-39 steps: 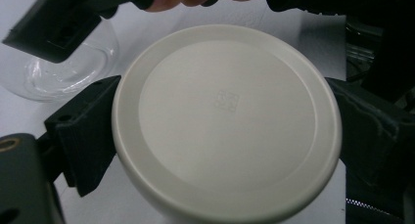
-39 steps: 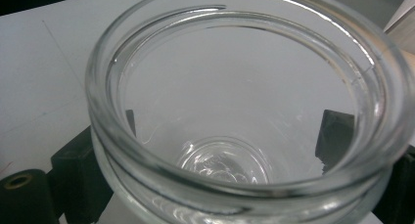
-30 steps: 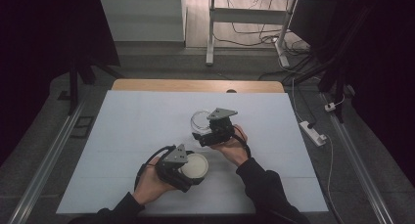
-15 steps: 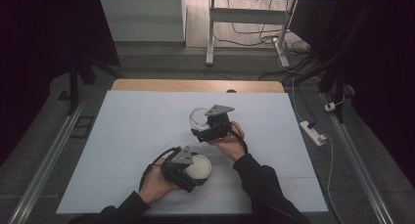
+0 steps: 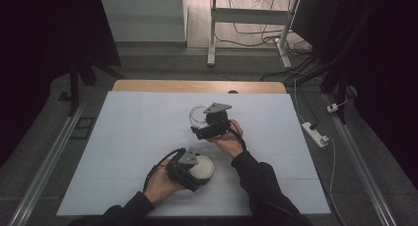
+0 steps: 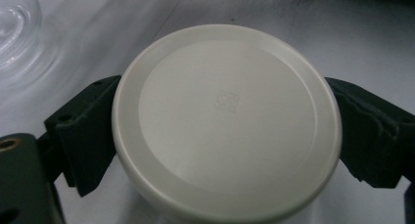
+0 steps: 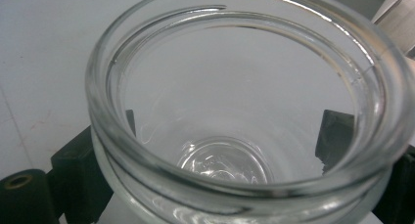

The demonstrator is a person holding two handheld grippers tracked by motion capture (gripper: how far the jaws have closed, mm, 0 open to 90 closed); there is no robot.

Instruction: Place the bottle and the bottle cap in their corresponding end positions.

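Left claw (image 6: 215, 131): clamped on white round lid (image 6: 226, 121), low over tabletop (image 5: 138, 137). Right claw (image 7: 230, 150): clamped around clear glass jar (image 7: 244, 111), mouth open.

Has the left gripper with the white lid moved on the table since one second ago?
Cannot tell. In the high view, the left gripper holds the white lid at about the same distance from the table's near edge; any shift is too slight to judge.

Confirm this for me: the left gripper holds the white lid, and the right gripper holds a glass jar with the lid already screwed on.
Not quite. The jar in the right gripper is open and empty, as the right gripper view shows. The left gripper does hold the white lid.
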